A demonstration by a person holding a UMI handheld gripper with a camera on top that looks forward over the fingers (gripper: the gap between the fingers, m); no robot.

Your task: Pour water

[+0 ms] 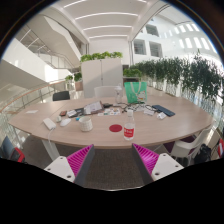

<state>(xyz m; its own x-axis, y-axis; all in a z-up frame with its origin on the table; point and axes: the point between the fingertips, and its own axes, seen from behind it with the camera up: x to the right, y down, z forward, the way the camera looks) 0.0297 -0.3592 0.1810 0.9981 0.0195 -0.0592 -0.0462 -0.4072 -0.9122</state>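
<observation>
Round table (150,128), gripper (113,158) level, open, empty

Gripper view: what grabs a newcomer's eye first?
The bottle with the red label, standing upright at the near edge of the long wooden table, beyond the open fingers of the hand-held gripper. Then the white cup to its left, and the green plants behind the table.
</observation>
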